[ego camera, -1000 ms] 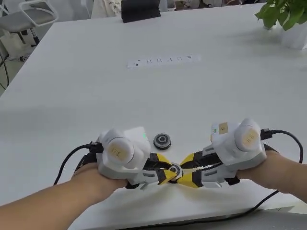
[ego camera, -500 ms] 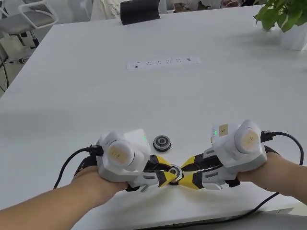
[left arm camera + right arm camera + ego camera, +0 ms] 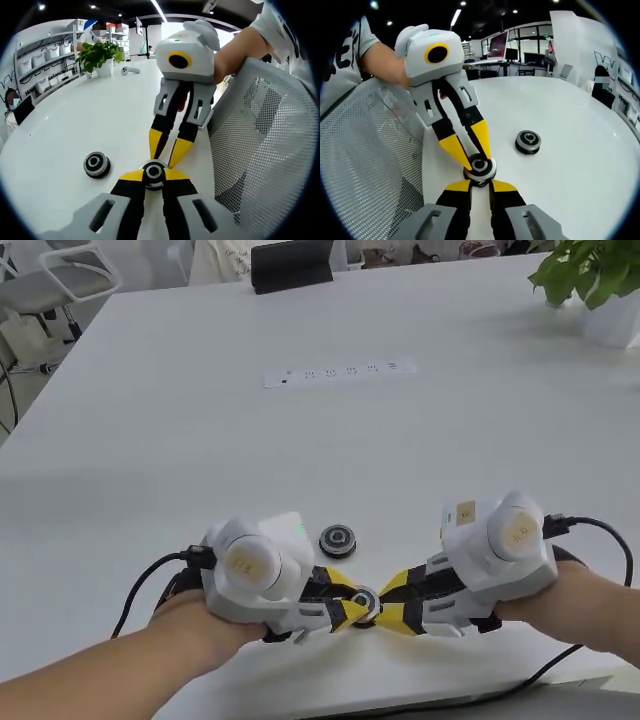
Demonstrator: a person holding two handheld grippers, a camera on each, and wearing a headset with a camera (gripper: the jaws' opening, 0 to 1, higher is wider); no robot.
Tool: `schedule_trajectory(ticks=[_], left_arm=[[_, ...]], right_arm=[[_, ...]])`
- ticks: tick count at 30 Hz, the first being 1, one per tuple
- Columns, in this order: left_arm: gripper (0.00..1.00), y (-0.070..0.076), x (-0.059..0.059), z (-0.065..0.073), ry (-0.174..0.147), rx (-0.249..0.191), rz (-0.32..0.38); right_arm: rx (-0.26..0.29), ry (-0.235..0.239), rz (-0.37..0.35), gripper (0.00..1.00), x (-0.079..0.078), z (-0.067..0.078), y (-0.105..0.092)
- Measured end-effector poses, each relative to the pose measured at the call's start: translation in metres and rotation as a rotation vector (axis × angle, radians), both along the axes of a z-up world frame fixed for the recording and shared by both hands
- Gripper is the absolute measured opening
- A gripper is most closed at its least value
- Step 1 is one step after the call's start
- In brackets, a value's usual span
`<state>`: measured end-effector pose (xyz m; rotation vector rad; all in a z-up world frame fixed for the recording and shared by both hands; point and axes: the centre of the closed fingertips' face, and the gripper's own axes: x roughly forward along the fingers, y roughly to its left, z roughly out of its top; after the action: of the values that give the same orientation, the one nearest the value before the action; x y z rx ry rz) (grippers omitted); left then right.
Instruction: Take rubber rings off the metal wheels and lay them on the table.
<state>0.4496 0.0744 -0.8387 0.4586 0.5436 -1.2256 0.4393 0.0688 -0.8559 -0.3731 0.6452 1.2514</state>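
Left gripper (image 3: 345, 608): jaws clamped on small metal wheel (image 3: 153, 172), held just above table (image 3: 300, 440) at near edge. Right gripper (image 3: 392, 606): jaws nearly together, tips at wheel's rim from opposite side; whether they pinch rubber ring (image 3: 491, 167) cannot tell.

Step, by my reading: peel ring off.
- Keep left grip firm on metal.
- Bite right tips on rubber alone.
- Roll ring over rim rather than straight tug.
- Lay ring flat.

Second wheel (image 3: 338, 537) lies just beyond, ring on.

Container: white pot (image 3: 615, 320) at far right corner, green plant (image 3: 590, 265) in it.
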Motion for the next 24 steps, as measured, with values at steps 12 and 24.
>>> schedule_trajectory(ticks=[12, 24], left_arm=[[0.07, 0.0, 0.0004, -0.0002, 0.003, -0.004, 0.005], [0.07, 0.0, 0.0006, -0.0002, 0.0, -0.001, 0.003]], right_arm=[[-0.003, 0.026, -0.031, 0.01, 0.0033, -0.0021, -0.0033], [0.021, 0.081, -0.077, 0.0, 0.0039, -0.0016, -0.0055]])
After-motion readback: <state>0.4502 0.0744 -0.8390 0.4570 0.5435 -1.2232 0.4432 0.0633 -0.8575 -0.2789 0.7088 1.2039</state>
